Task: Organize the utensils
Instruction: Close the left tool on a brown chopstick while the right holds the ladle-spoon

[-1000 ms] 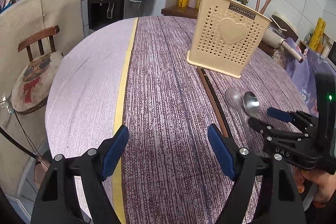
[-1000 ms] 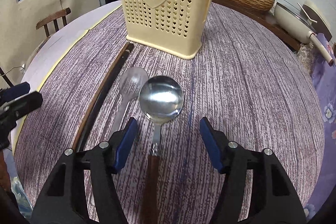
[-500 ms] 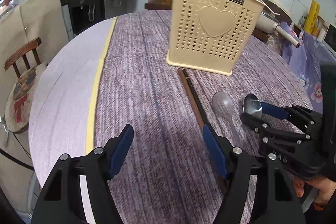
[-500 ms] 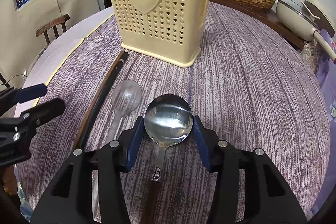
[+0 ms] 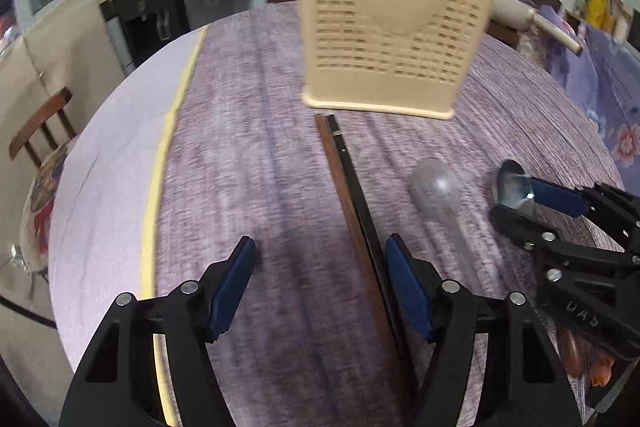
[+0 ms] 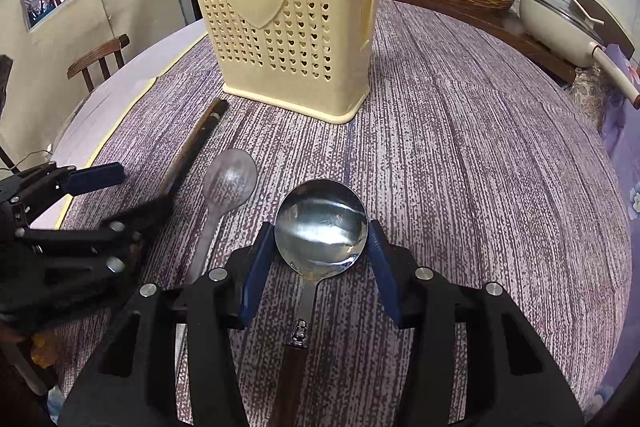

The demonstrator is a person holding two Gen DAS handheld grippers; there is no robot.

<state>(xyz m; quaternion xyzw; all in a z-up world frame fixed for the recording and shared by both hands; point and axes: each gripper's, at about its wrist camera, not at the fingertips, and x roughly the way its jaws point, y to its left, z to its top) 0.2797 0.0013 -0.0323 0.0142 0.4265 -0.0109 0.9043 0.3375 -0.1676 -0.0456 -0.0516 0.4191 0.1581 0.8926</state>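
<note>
Steel shines between our right gripper (image 6: 321, 259) pads: the round bowl of the metal ladle spoon (image 6: 321, 233) sits there, and the blue pads (image 6: 256, 263) stand against its two sides, so we think the gripper is clamped on it, although the contact itself is hard to judge from this angle. The spoon's wooden handle runs back under the gripper toward the camera, and we cannot tell if the bowl is lifted from the purple woven tablecloth (image 6: 460, 167) or lies on it. Just to the left of it lies a translucent plastic spoon (image 6: 228, 187), with its bowl pointing to the cream utensil basket (image 6: 288, 19), which stands upright further on the table and carries a heart on its front. Left of the plastic spoon a pair of dark chopsticks (image 5: 352, 203) lies side by side, with the far ends close to the foot of the basket. Our left gripper (image 5: 320, 275) hovers low over the cloth with the fingers spread wide and nothing between them; the chopsticks pass just inside its right finger (image 5: 404, 283). The left wrist view is blurred.
</note>
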